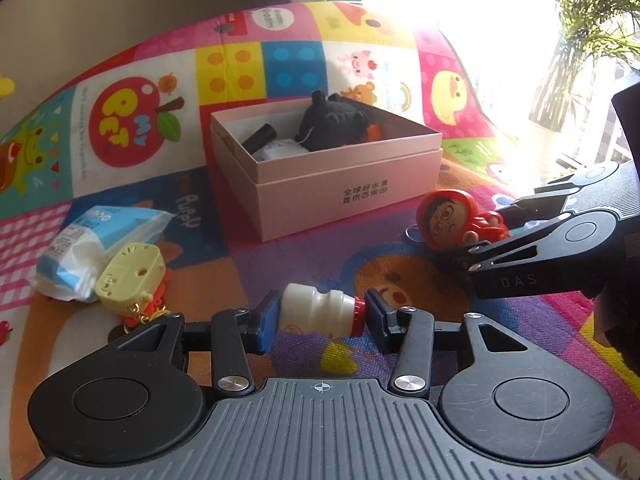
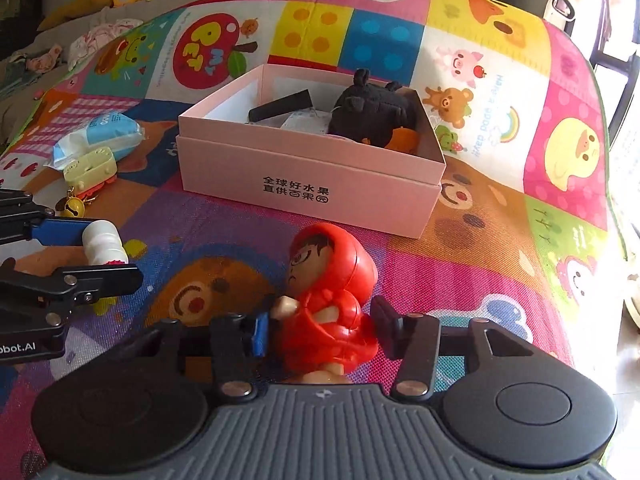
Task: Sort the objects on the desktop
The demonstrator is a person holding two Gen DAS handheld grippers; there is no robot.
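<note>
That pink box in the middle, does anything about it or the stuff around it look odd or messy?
Nothing looks spilled or broken. The pink box sits at an angle to the mat's squares, and the black plush pokes above its rim. The tissue pack looks crumpled, with a yellow toy leaning on it.

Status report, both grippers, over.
Left gripper shut on small white bottle, endwise. Right gripper straddles red hooded figure; contact unclear. Pink box ahead, open, partly filled. Path clear.
</note>
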